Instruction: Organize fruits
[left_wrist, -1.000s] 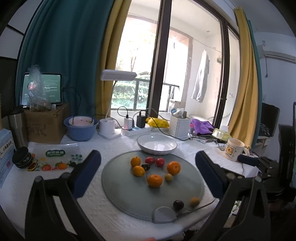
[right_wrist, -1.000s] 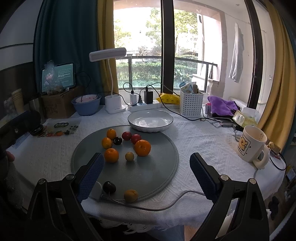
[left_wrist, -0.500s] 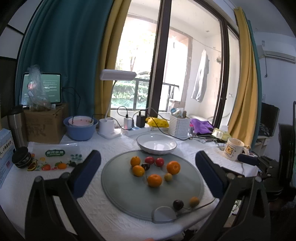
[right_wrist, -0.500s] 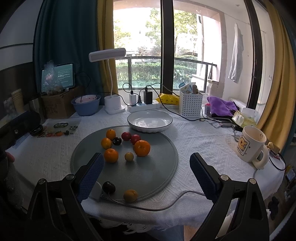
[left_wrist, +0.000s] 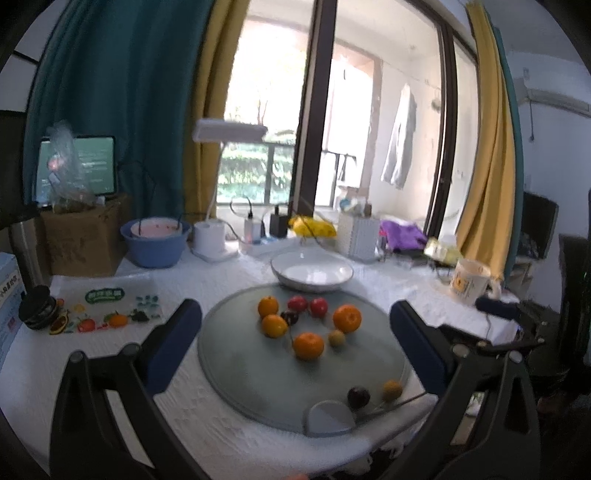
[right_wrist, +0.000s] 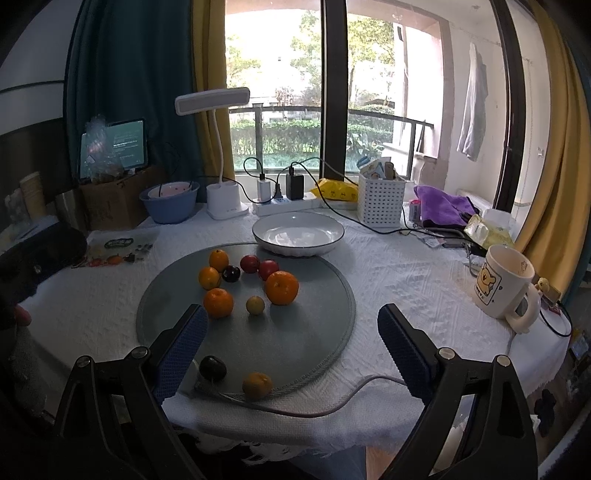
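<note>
A round grey mat (right_wrist: 295, 339) lies on the white tablecloth. On its far half sit several oranges, the largest (right_wrist: 281, 287) on the right, with two red fruits (right_wrist: 258, 266), a dark plum (right_wrist: 231, 273) and a small yellow fruit (right_wrist: 255, 305). A second dark plum (right_wrist: 212, 368) and a yellow-orange fruit (right_wrist: 257, 386) rest at the mat's near edge. An empty white bowl (right_wrist: 299, 232) stands just behind the mat. My right gripper (right_wrist: 291, 317) hangs open over the mat's near side. My left gripper (left_wrist: 293, 314) is open too and holds nothing, facing the same mat (left_wrist: 258, 376) and bowl (left_wrist: 312, 271).
A grey cable (right_wrist: 332, 410) runs along the table's front edge by the mat. A bear mug (right_wrist: 502, 284) stands at the right. Along the back are a blue basin (right_wrist: 170, 201), a desk lamp (right_wrist: 221, 199), a power strip and a white basket (right_wrist: 380, 199).
The fruits and bowl sit slightly higher in both views, more so in the left one, which is now blurred by motion. Both grippers stay open and empty.
</note>
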